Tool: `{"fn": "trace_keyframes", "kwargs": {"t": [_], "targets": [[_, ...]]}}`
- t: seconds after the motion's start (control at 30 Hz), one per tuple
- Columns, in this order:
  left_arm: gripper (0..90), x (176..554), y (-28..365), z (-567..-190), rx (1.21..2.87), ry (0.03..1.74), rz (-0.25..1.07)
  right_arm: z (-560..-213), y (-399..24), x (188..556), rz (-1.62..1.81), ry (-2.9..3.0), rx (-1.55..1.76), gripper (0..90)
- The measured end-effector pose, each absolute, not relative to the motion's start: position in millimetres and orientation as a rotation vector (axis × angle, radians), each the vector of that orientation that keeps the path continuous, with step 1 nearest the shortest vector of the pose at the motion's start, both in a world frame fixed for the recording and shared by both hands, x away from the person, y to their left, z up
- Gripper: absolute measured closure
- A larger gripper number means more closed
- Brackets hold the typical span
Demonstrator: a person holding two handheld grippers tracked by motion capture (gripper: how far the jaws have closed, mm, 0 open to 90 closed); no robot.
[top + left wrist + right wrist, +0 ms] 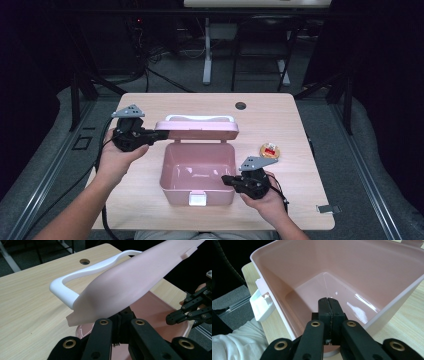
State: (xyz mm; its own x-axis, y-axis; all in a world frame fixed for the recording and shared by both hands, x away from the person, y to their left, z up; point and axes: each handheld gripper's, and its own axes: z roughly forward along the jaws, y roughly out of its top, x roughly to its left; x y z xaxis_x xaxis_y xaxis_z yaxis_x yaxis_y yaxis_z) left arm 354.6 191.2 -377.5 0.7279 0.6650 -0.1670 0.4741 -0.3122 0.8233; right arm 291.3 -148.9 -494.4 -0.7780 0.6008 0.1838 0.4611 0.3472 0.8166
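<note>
A pink box [198, 172] sits open on the table [280, 112], its lid [197, 129] propped by the left claw [159, 134], whose closed jaws press beneath the lid's edge. The right claw [226, 179], jaws closed and empty, dips over the box's near-right wall. Next, probably, comes fetching the small round item [269, 151] beyond the right claw, which requires opening its jaws.

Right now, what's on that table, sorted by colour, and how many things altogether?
Pink: 1, the open box with its raised lid
White: 2, the handle and the front latch
Orange-yellow: 1, the small round thing
Black: 2, the left gripper and right gripper
Total: 6
</note>
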Motion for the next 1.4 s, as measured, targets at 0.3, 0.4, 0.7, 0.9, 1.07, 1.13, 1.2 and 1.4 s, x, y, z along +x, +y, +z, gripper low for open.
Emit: {"fn": "trace_keyframes", "kwargs": {"t": [0.3, 0.4, 0.7, 0.9, 1.07, 1.13, 1.2, 1.4], "targets": [[90.0, 358, 191, -376, 1.968, 0.876, 0.256, -494, -149, 291, 1.413, 2.454, 0.977, 90.0], [90.0, 361, 190, -375, 1.968, 0.881, 0.255, -494, -149, 291, 1.415, 2.454, 0.977, 90.0], [90.0, 367, 189, -374, 1.959, 0.899, 0.259, -494, -149, 291, 1.416, 2.454, 0.978, 90.0], [90.0, 368, 189, -375, 1.96, 0.902, 0.263, -494, -150, 293, 1.427, 2.459, 0.982, 90.0], [90.0, 370, 189, -375, 1.961, 0.91, 0.265, -495, -150, 292, 1.43, 2.457, 0.978, 90.0], [90.0, 370, 189, -375, 1.959, 0.911, 0.265, -495, -150, 292, 1.43, 2.459, 0.981, 90.0], [90.0, 370, 190, -374, 1.96, 0.911, 0.264, -495, -150, 293, 1.434, 2.461, 0.987, 90.0], [90.0, 369, 195, -372, 1.967, 0.921, 0.275, -495, -151, 293, 1.438, 2.47, 0.986, 90.0]]}}
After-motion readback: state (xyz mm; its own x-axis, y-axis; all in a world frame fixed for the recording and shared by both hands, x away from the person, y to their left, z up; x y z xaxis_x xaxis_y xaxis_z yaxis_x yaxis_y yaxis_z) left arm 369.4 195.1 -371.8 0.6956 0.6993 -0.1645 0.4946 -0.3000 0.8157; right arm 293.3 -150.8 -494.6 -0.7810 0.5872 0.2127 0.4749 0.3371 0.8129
